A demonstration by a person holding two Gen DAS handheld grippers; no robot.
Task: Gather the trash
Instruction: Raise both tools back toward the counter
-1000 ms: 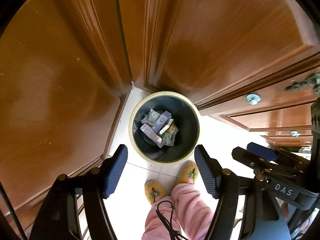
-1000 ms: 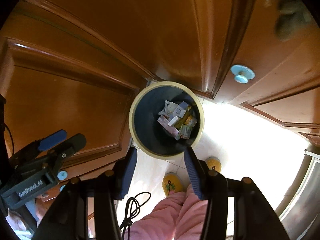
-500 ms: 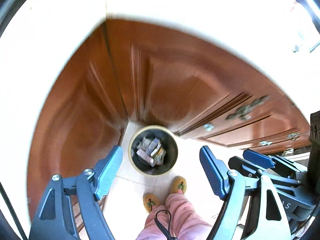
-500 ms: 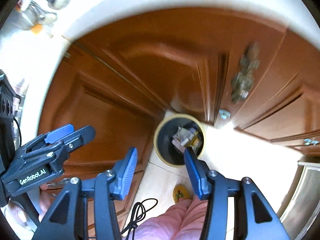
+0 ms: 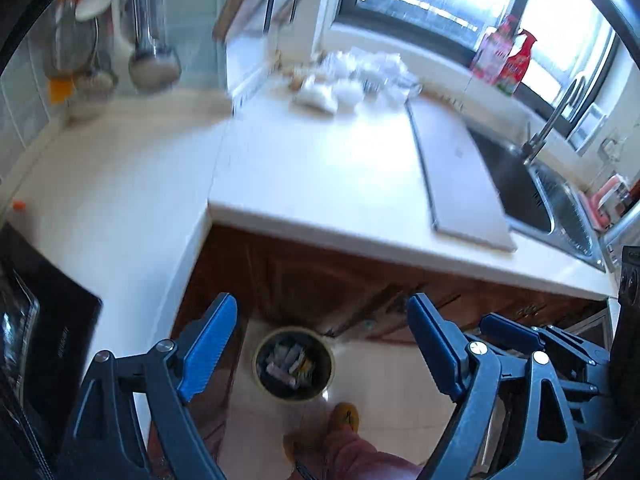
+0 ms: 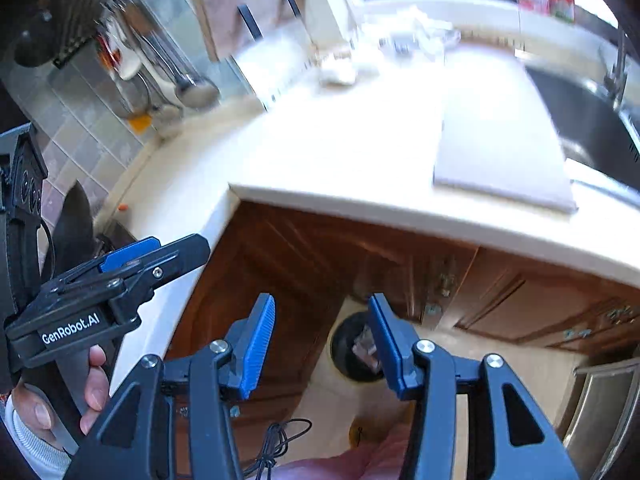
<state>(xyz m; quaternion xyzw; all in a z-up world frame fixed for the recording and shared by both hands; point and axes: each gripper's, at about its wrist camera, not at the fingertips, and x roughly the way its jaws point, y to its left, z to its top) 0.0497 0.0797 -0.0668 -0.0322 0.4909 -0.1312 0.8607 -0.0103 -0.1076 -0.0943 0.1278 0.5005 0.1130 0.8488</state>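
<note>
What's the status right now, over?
Left gripper and right gripper open, empty. Trash bin on floor, holding wrappers. White clutter on countertop. Nothing blocking.

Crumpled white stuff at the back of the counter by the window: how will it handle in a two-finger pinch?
The crumpled white pile looks like thin plastic or paper, though blur hides detail.
Probably very light and floppy: a pinch may lift only one piece.
It likely compresses, so the open left gripper would need to close nearly fully.
Pushing would probably scatter it across the smooth countertop.

A blurred pale heap (image 5: 352, 84) at the back of the counter (image 5: 320, 176) cannot be identified. In the right wrist view, the right tongs' finger (image 6: 386, 344) hides part of the trash bin (image 6: 350, 354) below the counter.
</note>
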